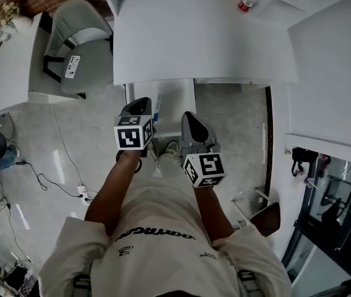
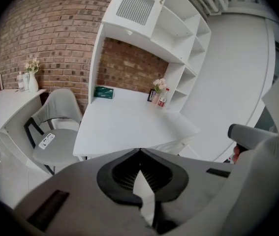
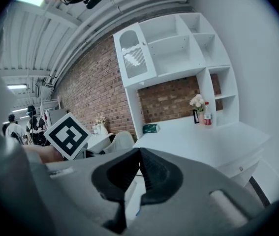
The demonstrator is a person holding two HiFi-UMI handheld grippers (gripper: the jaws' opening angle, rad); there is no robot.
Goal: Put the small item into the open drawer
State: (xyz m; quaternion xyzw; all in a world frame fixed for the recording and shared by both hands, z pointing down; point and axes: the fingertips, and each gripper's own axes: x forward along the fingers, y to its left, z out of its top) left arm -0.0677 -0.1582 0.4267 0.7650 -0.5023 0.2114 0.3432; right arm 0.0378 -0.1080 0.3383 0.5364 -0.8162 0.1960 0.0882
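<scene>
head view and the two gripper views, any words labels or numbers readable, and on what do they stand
No text can be read clearly in any view.
shirt: dark print, upside down and blurred, unreadable.
bottle: red label, too small to read.
green box: print too small to read.
marker cubes: black square patterns only, no letters.

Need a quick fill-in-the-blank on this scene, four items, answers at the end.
1. The green box sits on the white ____.
2. The bottle stands next to the ____.
3. The wall behind is made of ____.
4. The left gripper has its jaws ____, with nothing between them.
Answers: desk; flowers; brick; shut.
</scene>
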